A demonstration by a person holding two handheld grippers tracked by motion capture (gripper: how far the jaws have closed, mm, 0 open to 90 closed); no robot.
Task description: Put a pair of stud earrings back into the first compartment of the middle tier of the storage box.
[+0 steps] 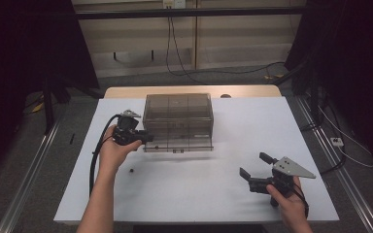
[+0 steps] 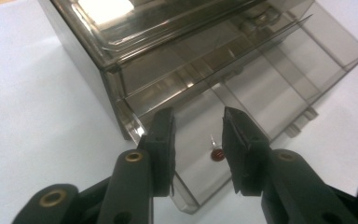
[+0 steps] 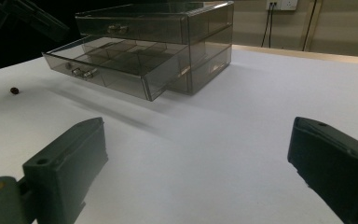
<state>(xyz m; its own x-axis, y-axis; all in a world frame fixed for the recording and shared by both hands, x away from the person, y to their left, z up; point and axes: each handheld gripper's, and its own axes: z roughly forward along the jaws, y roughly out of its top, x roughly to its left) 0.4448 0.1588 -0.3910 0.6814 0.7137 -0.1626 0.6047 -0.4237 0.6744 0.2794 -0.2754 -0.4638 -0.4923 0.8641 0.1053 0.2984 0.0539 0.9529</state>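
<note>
A smoky see-through drawer box (image 1: 177, 109) stands at the back middle of the white table (image 1: 213, 189). Its lower drawer (image 1: 184, 144) is pulled out toward me. My left gripper (image 1: 148, 137) hovers at the drawer's left end, open. In the left gripper view a small red part with thin wire legs (image 2: 216, 155) lies on the floor of the drawer (image 2: 261, 88), below the gap of the left gripper (image 2: 196, 126), untouched. My right gripper (image 1: 254, 164) rests low at the front right, wide open and empty.
A small dark bead (image 1: 131, 170) lies on the table in front of the drawer's left end, and shows in the right gripper view as the bead (image 3: 14, 90). The upper drawer (image 3: 121, 25) is closed. A cable trails from the left gripper along the forearm.
</note>
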